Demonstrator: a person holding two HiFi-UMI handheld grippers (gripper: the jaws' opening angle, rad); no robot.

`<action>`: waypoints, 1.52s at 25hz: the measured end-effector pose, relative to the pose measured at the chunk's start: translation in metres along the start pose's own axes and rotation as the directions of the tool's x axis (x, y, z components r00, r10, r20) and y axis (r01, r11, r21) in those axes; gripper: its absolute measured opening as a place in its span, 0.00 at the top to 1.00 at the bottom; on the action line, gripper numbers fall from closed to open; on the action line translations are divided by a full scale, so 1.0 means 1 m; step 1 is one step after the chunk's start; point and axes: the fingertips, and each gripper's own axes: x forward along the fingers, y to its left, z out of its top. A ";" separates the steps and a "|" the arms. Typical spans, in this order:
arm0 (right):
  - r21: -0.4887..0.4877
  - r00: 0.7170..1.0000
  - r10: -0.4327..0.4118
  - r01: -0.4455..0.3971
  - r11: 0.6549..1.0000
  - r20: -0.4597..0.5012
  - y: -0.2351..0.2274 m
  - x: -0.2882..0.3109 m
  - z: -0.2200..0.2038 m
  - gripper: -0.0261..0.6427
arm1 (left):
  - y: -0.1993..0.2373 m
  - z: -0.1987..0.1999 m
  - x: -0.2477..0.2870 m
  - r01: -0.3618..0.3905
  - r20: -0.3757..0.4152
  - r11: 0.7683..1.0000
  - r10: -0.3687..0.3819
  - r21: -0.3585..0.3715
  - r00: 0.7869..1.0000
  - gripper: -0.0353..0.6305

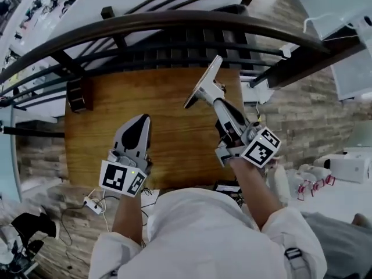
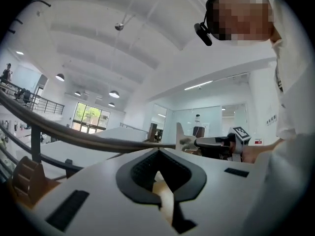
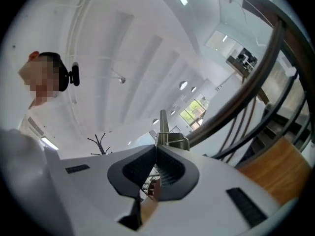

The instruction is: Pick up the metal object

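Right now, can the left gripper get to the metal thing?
Probably yes, if it opens first. The metal object is clamped in the right gripper, held up above the table. The left gripper is shut, with nothing standing between them.

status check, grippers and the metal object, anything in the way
Right gripper shut on the metal object, held up tilted over the wooden surface. Left gripper shut, empty, near the surface's front edge. Dark curved rails just beyond the object.
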 end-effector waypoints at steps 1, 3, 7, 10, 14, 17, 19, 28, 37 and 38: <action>-0.036 1.000 0.004 -0.004 0.999 0.013 0.009 0.000 0.009 0.92 | -0.001 0.013 -0.002 0.002 0.012 1.000 -0.002 0.005 1.000 0.94; -0.113 0.999 0.012 -0.007 0.994 0.042 0.027 0.000 0.026 0.92 | -0.003 0.038 -0.007 0.007 0.040 1.000 -0.008 0.019 0.999 0.94; -0.267 0.995 0.030 -0.004 0.964 0.097 0.058 0.004 0.055 0.92 | -0.001 0.082 -0.011 0.017 0.089 0.998 -0.022 0.061 0.996 0.94; -0.363 0.991 0.038 0.011 0.932 0.127 0.077 0.004 0.066 0.92 | 0.002 0.104 -0.011 0.029 0.116 0.996 -0.039 0.083 0.992 0.94; -0.398 0.987 0.039 0.028 0.917 0.159 0.083 0.000 0.069 0.92 | -0.004 0.109 -0.002 0.061 0.124 0.995 -0.070 0.079 0.990 0.94; -0.436 0.987 0.020 0.053 0.899 0.161 0.082 -0.009 0.061 0.92 | -0.011 0.100 0.002 0.076 0.108 0.996 -0.081 0.053 0.991 0.94; -0.493 0.986 0.010 0.074 0.867 0.165 0.087 -0.011 0.059 0.92 | -0.013 0.101 0.003 0.085 0.108 0.995 -0.089 0.047 0.990 0.94; -0.697 0.981 -0.003 0.141 0.703 0.196 0.110 -0.016 0.076 0.92 | -0.031 0.116 0.005 0.112 0.134 0.990 -0.123 0.086 0.983 0.94; -0.720 0.974 -0.023 0.182 0.670 0.225 0.116 -0.033 0.079 0.92 | -0.049 0.112 0.000 0.068 0.125 0.984 -0.090 0.167 0.988 0.94; -0.715 0.973 -0.029 0.188 0.673 0.228 0.115 -0.036 0.078 0.92 | -0.050 0.111 -0.002 0.062 0.125 0.984 -0.084 0.168 0.989 0.94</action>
